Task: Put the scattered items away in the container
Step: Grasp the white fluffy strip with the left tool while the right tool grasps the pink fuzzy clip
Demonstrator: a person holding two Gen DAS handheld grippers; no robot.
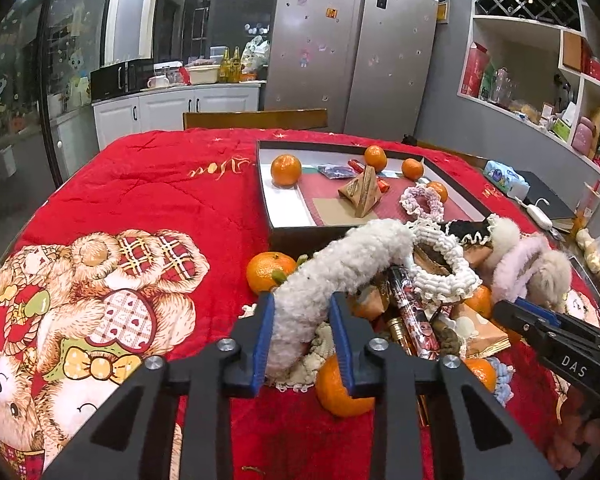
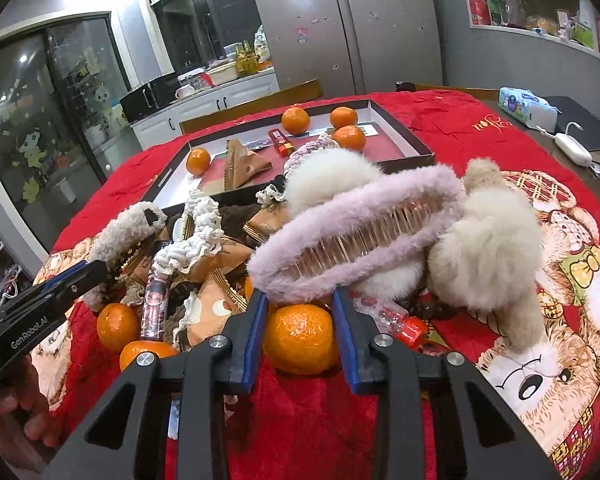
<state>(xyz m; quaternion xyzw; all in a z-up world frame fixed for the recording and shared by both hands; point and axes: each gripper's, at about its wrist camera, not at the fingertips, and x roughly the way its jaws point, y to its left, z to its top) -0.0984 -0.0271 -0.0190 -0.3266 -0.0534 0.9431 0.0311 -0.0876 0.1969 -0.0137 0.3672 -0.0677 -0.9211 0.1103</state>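
At lower centre, the left gripper [image 1: 302, 312] pinched a white fleecy hair claw [image 1: 340, 264]; the right gripper [image 2: 300, 312] squeezed a round orange mandarin [image 2: 302, 338]. Beyond the pile, upper centre, lay the shallow black-rimmed box [image 1: 268, 216] on the red blanket [image 1: 160, 184].

Left gripper [image 1: 302, 312]: two black moulded fingers [image 1: 260, 344] lined with blue pads, carried on black angular linkage arms with triangular cut-outs. Round silver screw heads [image 1: 227, 345] mark each pivot. Right gripper [image 2: 300, 308]: identical build, blue-lined black fingers [image 2: 350, 344], silver pivot screws [image 2: 381, 340]. White lettering "GenRobot.AI" and "DAS" is printed on the black bodies.
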